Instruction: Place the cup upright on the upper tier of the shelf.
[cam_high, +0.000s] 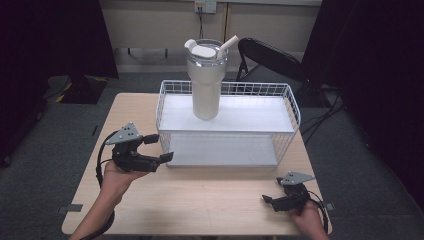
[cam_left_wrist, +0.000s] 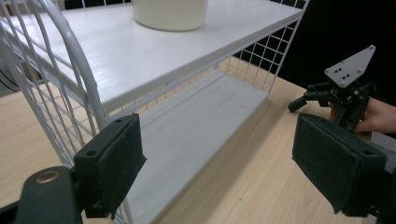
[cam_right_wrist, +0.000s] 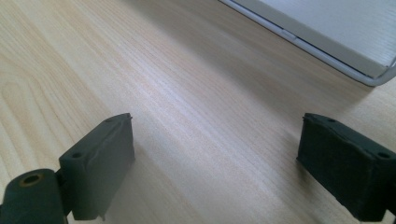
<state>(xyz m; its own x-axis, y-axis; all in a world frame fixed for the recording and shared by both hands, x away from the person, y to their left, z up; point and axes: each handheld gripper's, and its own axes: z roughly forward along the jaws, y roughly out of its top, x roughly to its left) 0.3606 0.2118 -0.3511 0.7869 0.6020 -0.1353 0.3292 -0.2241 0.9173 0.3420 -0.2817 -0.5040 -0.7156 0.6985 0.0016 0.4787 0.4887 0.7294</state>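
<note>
Item: cream tumbler (cam_high: 205, 80) with lid and straw, upright on the top shelf of the white wire rack (cam_high: 290, 107), at the worktop (cam_high: 200, 200) far edge.
Left claw (cam_high: 160, 148): spread, empty, beside the rack's front-left corner.
Right claw (cam_high: 267, 201): spread, empty, near the front-right corner.
Handling, likely: grip the body squarely, lift straight.

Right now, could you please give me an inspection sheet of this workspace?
Surface: wooden table, bare in front of the rack.
Job's things: white wire rack with two shelves; cream tumbler upright on the top shelf, lid and straw on.
Clutter: nothing seen.
Grippers: left gripper open, raised near the rack's left front corner; right gripper open, low over the table's near right part.
Cables: one trails from each gripper.
Surroundings: black folding chair behind the table, grey floor, dark curtains.
</note>
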